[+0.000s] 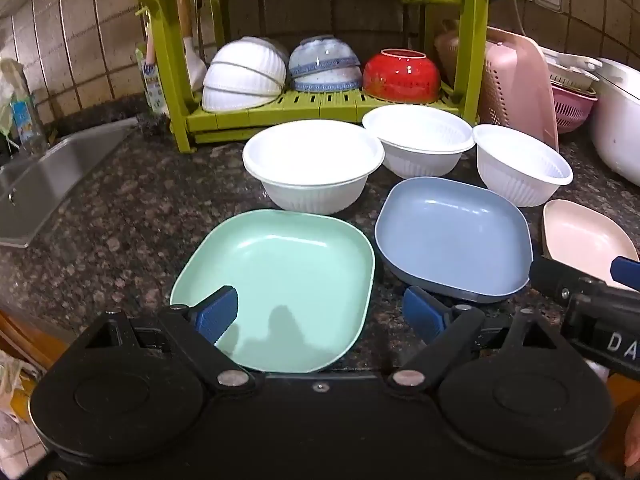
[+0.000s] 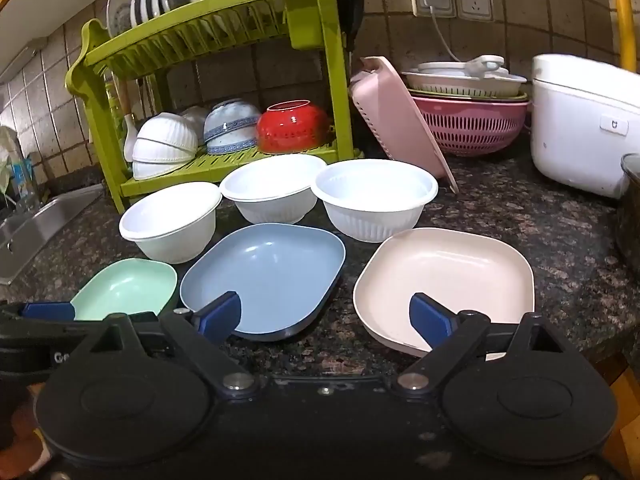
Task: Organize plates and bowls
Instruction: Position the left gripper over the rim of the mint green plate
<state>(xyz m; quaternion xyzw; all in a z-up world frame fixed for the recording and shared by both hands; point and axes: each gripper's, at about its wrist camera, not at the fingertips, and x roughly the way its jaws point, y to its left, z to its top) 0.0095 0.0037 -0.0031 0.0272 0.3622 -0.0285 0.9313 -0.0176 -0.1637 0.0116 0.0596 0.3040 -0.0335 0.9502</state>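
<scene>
Green plate (image 1: 280, 284) lies flat, long axis toward rack (image 1: 320, 112).

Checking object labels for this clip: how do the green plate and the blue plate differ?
The green plate is mint and leftmost; the blue plate is slate blue, in the middle. The green plate lies flat; the blue plate's near edge looks slightly raised. Both are empty, rounded-square, on the counter.

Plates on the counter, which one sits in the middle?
The blue plate, with the green plate on its left and the pink plate on its right.
</scene>
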